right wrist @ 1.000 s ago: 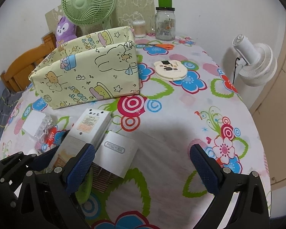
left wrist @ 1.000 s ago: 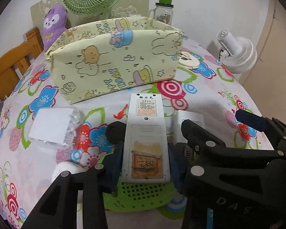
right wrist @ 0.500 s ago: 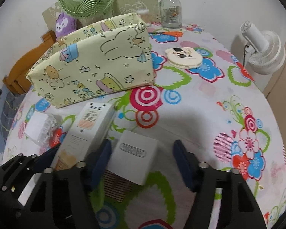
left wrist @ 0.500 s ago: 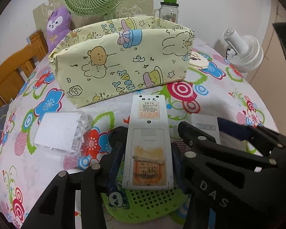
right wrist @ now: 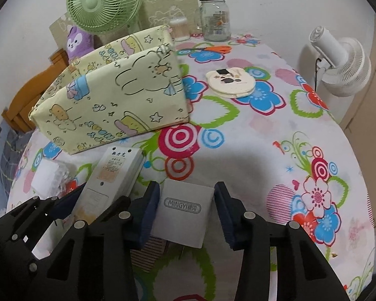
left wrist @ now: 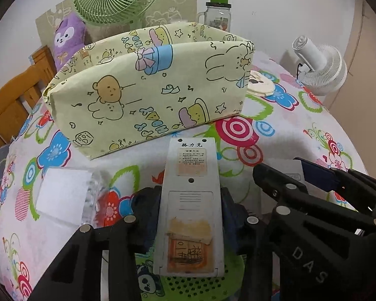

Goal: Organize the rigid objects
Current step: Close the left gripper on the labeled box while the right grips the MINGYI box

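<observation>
My left gripper (left wrist: 188, 200) is shut on a long grey remote control (left wrist: 191, 200), back side up, held above the table and pointing at the yellow fabric storage box (left wrist: 148, 95). The remote (right wrist: 112, 175) also shows in the right wrist view. My right gripper (right wrist: 186, 198) has its blue pads against both sides of a white MINGYI box (right wrist: 183, 210). The fabric box (right wrist: 117, 100) stands open-topped behind both.
A clear plastic case (left wrist: 62, 195) lies at the left. A green perforated disc (left wrist: 188, 283) lies under the remote. A round bear compact (right wrist: 230, 82), glass jar (right wrist: 214, 17), orange scissors (right wrist: 213, 49), green fan (right wrist: 104, 2) and white fan (right wrist: 343, 62) stand farther back.
The right gripper closed from wide open onto the white box. The left gripper lifted the remote and moved it toward the fabric box.
</observation>
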`<action>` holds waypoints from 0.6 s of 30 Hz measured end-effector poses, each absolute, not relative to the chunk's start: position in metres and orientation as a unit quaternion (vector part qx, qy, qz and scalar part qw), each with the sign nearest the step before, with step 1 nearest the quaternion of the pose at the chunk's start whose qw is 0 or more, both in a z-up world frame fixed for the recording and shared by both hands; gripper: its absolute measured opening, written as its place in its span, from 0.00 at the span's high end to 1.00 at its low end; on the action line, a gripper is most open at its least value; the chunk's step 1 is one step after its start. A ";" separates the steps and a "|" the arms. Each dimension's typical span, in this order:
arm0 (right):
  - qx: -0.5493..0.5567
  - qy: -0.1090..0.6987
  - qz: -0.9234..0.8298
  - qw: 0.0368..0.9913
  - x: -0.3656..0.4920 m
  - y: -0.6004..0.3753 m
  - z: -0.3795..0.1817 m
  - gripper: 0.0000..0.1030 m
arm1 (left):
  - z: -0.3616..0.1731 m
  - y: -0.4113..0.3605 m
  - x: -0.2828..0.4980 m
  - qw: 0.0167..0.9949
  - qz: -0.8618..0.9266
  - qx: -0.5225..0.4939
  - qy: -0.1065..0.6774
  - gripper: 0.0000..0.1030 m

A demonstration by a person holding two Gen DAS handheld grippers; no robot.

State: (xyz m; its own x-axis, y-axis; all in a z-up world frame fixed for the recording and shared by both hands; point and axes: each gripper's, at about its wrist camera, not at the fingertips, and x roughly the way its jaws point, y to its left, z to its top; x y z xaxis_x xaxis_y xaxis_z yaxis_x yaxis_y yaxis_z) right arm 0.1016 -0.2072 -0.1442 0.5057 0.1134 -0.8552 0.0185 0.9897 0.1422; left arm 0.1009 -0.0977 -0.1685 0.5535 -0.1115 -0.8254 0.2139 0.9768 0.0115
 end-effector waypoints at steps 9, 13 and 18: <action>0.061 0.488 0.029 0.870 0.098 -0.203 -0.138 0.54 | -0.163 -0.093 0.097 0.884 -0.091 0.049 0.457 0.56; 0.059 0.481 0.032 0.874 0.094 -0.200 -0.132 0.55 | -0.157 -0.089 0.092 0.888 -0.089 0.046 0.450 0.56; 0.055 0.469 0.034 0.881 0.086 -0.194 -0.121 0.55 | -0.147 -0.084 0.084 0.894 -0.086 0.044 0.437 0.57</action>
